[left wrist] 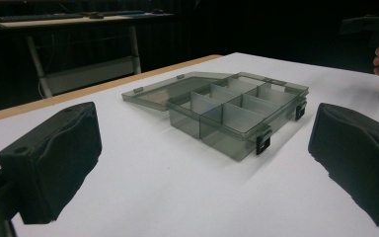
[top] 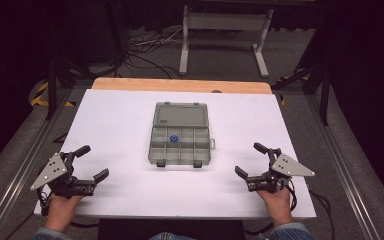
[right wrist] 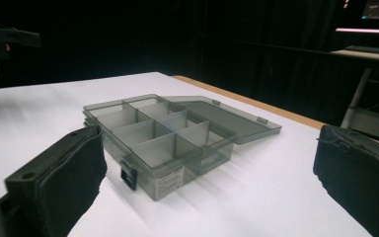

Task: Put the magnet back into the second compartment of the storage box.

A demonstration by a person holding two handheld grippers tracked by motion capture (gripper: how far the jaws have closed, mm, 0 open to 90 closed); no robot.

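One smoky translucent plastic organizer box (top: 180, 145) sits mid-surface (top: 120, 125), lid (top: 181, 115) flopped open flat toward the far side, two black latches facing near. Long axis runs near-far with the lid out. One small blue ring (top: 173, 138) inside. Left gripper (top: 89, 162) and right gripper (top: 250, 159) rest near, jaws spread wide, holding nothing.

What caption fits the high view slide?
Open grey compartment box on white table, open left gripper and right gripper flanking it.
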